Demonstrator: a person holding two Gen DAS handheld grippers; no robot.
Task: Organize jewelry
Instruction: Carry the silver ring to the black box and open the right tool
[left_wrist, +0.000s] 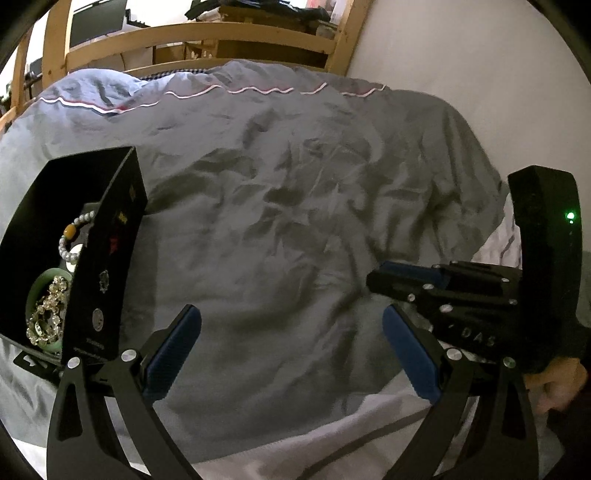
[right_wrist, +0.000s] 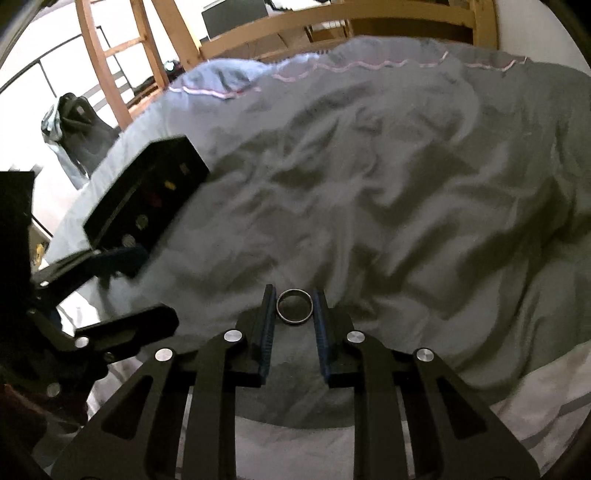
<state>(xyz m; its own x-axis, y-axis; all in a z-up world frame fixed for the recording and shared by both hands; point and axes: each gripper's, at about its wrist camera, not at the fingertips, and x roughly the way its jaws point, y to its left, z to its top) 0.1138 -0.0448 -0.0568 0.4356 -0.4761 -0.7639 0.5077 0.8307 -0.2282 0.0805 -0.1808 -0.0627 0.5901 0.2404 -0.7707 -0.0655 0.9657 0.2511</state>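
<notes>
My right gripper (right_wrist: 294, 295) is shut on a silver ring (right_wrist: 294, 307), which sits flat between its blue pads above the grey duvet. My left gripper (left_wrist: 291, 321) is open and empty over the duvet. A black jewelry box (left_wrist: 99, 258) stands open at the left in the left wrist view; inside lie a white bead bracelet with an amber bead (left_wrist: 70, 236), a green bangle (left_wrist: 38, 291) and a crystal bead strand (left_wrist: 48, 314). The box also shows in the right wrist view (right_wrist: 147, 199), with the left gripper's fingers beside it. The right gripper shows at the right of the left wrist view (left_wrist: 391, 275).
A crumpled grey duvet (left_wrist: 295, 203) covers the bed. A wooden bed frame (left_wrist: 199, 33) stands behind it, and a white wall (left_wrist: 480, 74) is at the right. A white sheet (right_wrist: 535, 398) shows at the near edge.
</notes>
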